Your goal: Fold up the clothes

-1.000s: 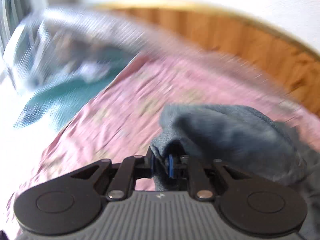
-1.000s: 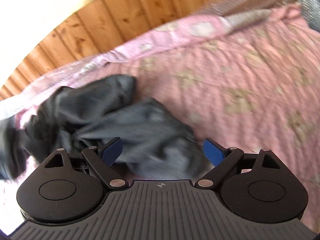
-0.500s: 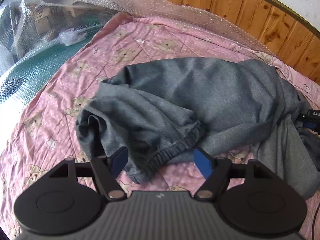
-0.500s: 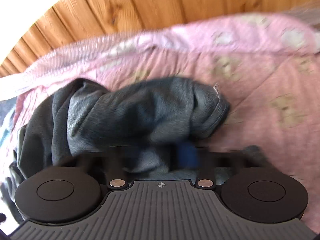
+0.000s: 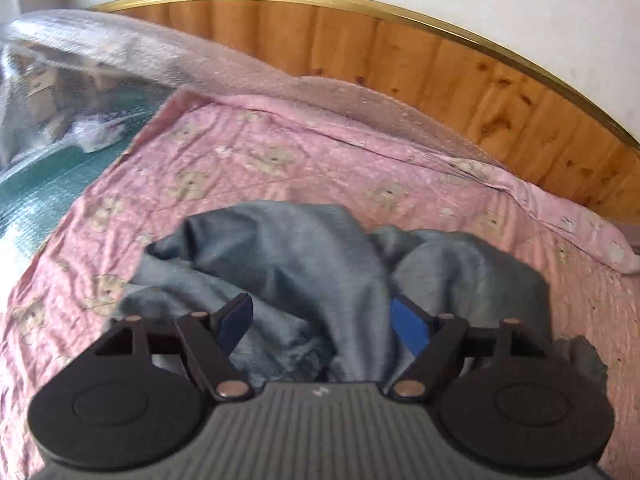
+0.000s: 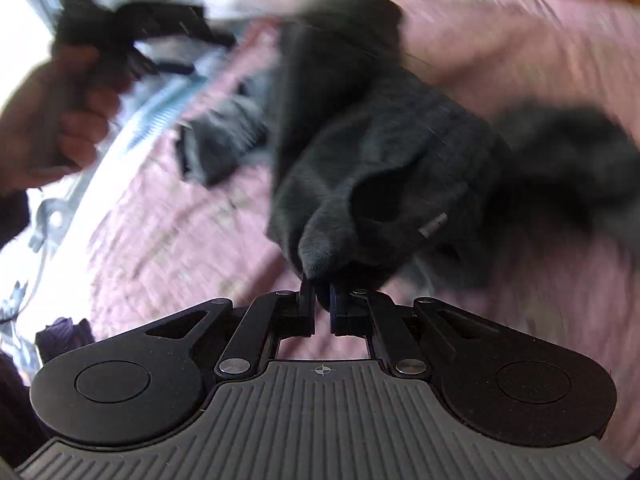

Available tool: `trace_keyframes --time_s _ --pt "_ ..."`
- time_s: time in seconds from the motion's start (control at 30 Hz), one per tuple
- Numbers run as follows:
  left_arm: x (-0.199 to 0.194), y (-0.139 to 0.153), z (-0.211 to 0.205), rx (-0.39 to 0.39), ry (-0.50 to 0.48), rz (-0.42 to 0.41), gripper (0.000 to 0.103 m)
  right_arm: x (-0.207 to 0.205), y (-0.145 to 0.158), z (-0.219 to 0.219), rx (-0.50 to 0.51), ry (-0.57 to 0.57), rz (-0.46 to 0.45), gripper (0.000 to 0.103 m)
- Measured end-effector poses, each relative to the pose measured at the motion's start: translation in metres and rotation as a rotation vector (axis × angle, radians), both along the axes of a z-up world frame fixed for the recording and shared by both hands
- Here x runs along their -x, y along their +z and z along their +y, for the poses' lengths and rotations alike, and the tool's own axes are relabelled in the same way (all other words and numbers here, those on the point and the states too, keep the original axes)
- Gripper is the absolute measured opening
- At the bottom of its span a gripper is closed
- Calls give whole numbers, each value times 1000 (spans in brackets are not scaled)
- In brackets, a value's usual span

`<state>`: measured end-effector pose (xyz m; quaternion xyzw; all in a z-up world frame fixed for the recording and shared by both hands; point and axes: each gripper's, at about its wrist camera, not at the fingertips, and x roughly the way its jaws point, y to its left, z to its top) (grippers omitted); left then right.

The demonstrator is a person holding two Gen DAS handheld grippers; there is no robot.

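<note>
Sweatpants, grey and rumpled, lie in a heap on the pink bear-print quilt of the bed, nearer its wooden headboard than its foot. Bubble wrap covers the bed's far left corner and runs along the headboard edge. The left hand-held gripper hangs over the heap, its blue pads apart after just widening, cloth bulging between them but not pinched. The right hand-held gripper has its jaws nearly together, clamped on a fold of the garment, which rises off the quilt; they have just eased slightly. This view is blurred.
</note>
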<state>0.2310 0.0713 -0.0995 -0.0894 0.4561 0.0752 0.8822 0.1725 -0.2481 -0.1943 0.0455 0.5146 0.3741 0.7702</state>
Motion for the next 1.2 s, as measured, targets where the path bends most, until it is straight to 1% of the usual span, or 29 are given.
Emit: trace_keyframes --time_s 0.03,0.07,0.1,0.17,0.2,0.27,0.3,0.33,0.37,0.4,0.47,0.53,0.6,0.63,0.7,0.73,0.77,0.8,0.83,0.87,0.9,0.93,0.97,1.0,1.1,1.17,1.2 --pt "-3 -1 -18 -3 -51 -4 81 0 -1 -9 -24 -38 20 25" --pt "-6 -2 -36 -9 -104 -10 83 1 3 -16 -54 -71 23 38" --pt "-7 -4 -55 -15 -156 -15 86 2 7 -23 -73 -106 16 54" --pt "-9 -10 -91 -22 -253 -17 90 -6 9 -33 -84 -164 0 65" --pt "-10 -13 -107 -24 -294 -16 92 -12 8 -34 -80 -188 -3 69" --pt "-11 -24 -136 -38 -367 -1 93 -24 6 -32 -79 -214 -13 69" --pt "-10 -31 -150 -62 -395 14 93 -28 6 -30 -93 -217 -21 69" --pt "-9 -37 -159 -92 -402 27 92 -31 6 -27 -110 -221 -25 69" --pt "-9 -40 -161 -112 -389 36 92 -34 6 -23 -128 -224 -29 70" --pt "-9 -41 -160 -112 -369 35 92 -36 7 -18 -142 -222 -36 70" --pt "-8 -38 -150 -74 -349 31 92 -34 12 -5 -158 -202 -82 70" --pt "-9 -39 -145 -56 -372 52 92 -27 15 6 -156 -163 -136 70" --pt "-13 -46 -152 -41 -467 113 96 -22 14 20 -163 -114 -170 70" --pt "-13 -53 -158 -45 -511 137 96 -20 12 26 -176 -84 -176 70" --pt "-14 -69 -170 -62 -593 179 96 -17 8 38 -160 -43 -184 67" --pt "-13 -79 -177 -118 -617 190 96 -15 5 44 -149 -24 -188 62" --pt "-13 -87 -180 -166 -620 197 89 -13 3 50 -139 -4 -192 59" --pt "-14 -93 -179 -186 -607 207 78 -15 -1 51 -133 -3 -177 59" --pt "-17 -94 -177 -172 -599 219 74 -15 -3 49 -128 -2 -167 59" --pt "-20 -95 -174 -150 -595 231 63 -16 -5 47 -122 1 -160 58" --pt "-25 -92 -170 -127 -588 239 47 -15 -6 43 -115 2 -158 58" --pt "-28 -88 -167 -107 -583 242 37 -14 -5 39 -106 2 -157 58" --pt "-31 -83 -164 -93 -571 232 19 -13 -5 33 -101 -3 -152 58" --pt "-33 -77 -161 -80 -558 216 18 -12 -5 26 -97 -10 -145 58" --pt "-25 -33 -142 46 -522 103 16 -8 -4 3 -70 -44 -126 60" --pt "-12 21 -118 171 -498 -45 15 -7 -3 -18 -53 -93 -122 61" --pt "-4 55 -102 241 -487 -135 15 -7 -3 -29 -45 -120 -116 61"
